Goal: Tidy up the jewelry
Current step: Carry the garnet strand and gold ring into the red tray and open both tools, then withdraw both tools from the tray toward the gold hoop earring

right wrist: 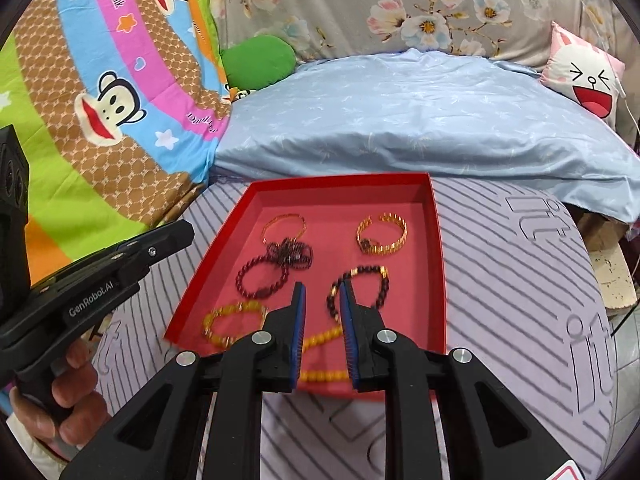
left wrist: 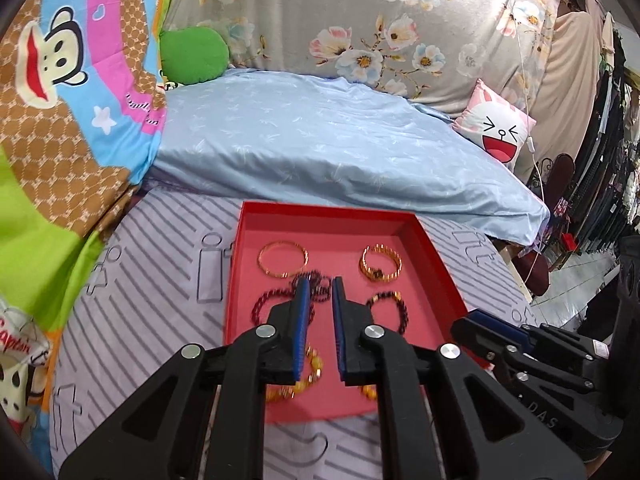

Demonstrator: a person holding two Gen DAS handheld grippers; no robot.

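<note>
A red tray lies on the striped bed and holds several bracelets. At the back are a thin gold bangle and a gold link bracelet. A dark red bead strand lies tangled mid-left, a dark bead bracelet mid-right, and yellow bead bracelets at the front. My left gripper is open and empty above the tray. My right gripper is open and empty over the tray's front.
A blue pillow lies just behind the tray. A cartoon monkey quilt is at the left and a pink bunny cushion at the back right. The bed edge drops off at the right.
</note>
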